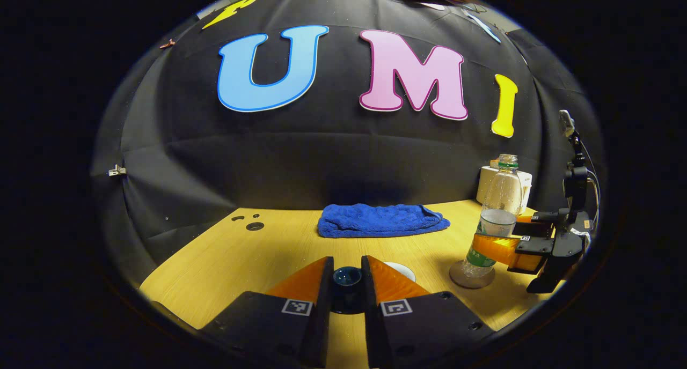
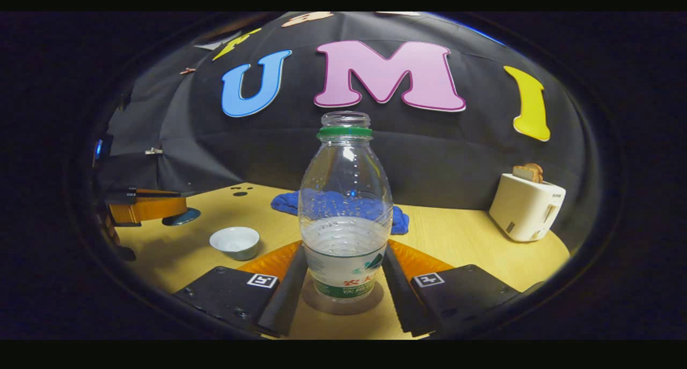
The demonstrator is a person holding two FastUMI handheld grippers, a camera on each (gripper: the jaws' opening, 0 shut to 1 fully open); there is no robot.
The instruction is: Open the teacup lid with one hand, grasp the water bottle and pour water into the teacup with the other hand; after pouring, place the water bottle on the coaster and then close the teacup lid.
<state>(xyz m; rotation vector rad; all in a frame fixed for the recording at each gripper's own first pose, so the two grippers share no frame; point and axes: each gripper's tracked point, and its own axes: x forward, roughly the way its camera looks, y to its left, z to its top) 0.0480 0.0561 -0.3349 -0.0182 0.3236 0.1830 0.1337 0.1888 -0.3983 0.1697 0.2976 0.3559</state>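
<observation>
Left gripper view: left gripper (image 1: 347,283), fingers closed on the dark teacup lid (image 1: 347,277), which is carried above the table (image 1: 225,262); a sliver of the white teacup (image 1: 403,270) shows just past the right finger. Well to the right, the water bottle (image 1: 496,213) stands upright on the round coaster (image 1: 471,275) with the right gripper (image 1: 504,248) at its lower body. Blue towel (image 1: 382,220) at the back. Judgement: the bottle appears set down; next comes closing the cup, so the lid should be brought level over the rim and lowered square before release. Most of the cup is hidden behind the finger. Right gripper view: right gripper (image 2: 343,283) flanks the water bottle (image 2: 344,208), about a third full and uncapped, resting on the coaster (image 2: 343,304); whether the fingers press on it or merely stand beside it cannot be told. Teacup (image 2: 234,241) open, left of the bottle, contents hard to make out. Left gripper (image 2: 147,207) holds the lid (image 2: 181,216) at far left, partly cut off. Toaster (image 2: 526,205) with bread at right.
</observation>
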